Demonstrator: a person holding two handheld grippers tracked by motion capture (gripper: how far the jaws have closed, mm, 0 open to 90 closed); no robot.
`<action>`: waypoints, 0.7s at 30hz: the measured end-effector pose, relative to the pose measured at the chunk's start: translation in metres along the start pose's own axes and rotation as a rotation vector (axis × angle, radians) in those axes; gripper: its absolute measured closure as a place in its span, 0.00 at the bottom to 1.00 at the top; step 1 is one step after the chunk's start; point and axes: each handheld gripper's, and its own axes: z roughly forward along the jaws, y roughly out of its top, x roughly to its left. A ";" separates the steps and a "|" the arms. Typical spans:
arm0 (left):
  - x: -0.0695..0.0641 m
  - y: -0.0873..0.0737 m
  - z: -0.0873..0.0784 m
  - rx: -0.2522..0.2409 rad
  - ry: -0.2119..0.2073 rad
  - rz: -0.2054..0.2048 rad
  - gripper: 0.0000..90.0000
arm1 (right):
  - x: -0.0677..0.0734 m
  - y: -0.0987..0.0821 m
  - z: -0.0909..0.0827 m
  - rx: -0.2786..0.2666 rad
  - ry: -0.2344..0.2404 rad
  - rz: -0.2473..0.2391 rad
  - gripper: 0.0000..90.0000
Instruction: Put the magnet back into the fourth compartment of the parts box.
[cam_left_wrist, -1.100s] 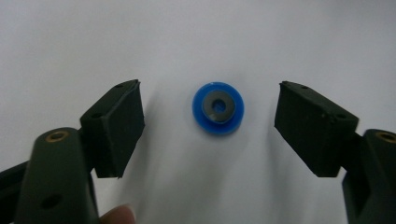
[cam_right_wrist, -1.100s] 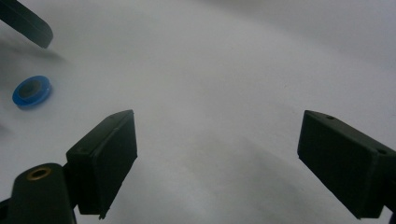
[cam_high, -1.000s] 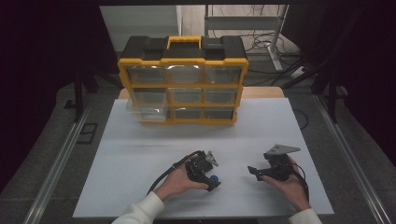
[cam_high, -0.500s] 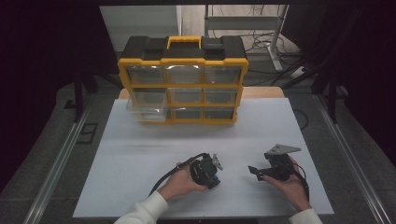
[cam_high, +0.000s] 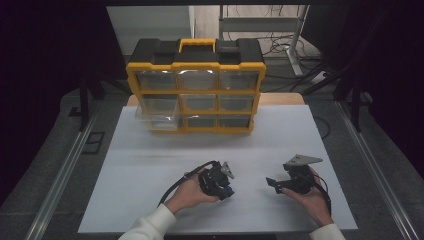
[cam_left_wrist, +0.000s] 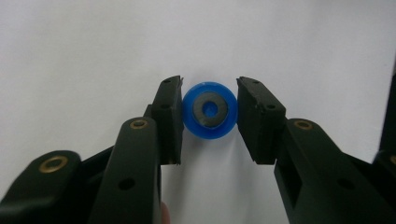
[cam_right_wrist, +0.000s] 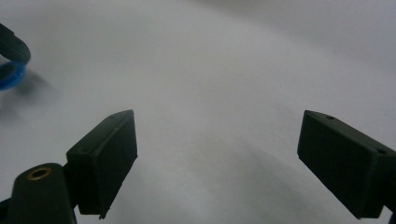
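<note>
Two grippers sit low over the white table (cam_high: 150, 165), each in one of the person's hands. Left gripper (cam_left_wrist: 209, 112) has just been closing: its jaws now stand narrowly apart with a blue wheel (cam_left_wrist: 209, 110) between them, both pads touching or all but touching its rim, the wheel lying flat on the sheet. Right gripper (cam_right_wrist: 217, 161) stands at three o'clock of the left, well apart, jaws spread wide over bare sheet. Yellow organizer (cam_high: 196, 85) stands at twelve o'clock, far edge.

Open room: bare bench (cam_high: 150, 170) between both hands and the cabinet.
Obstacle: yellow drawer cabinet (cam_high: 196, 85) across the far edge.
</note>
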 end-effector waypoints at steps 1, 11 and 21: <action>0.001 -0.001 -0.003 -0.002 -0.001 -0.002 0.69 | 0.000 0.000 0.000 -0.001 0.000 0.001 0.14; 0.014 -0.022 -0.030 -0.051 -0.004 -0.061 0.69 | 0.000 0.000 0.000 0.002 -0.003 0.003 0.14; 0.029 -0.037 -0.058 -0.092 0.025 -0.122 0.69 | 0.000 0.000 0.000 0.003 -0.007 0.006 0.14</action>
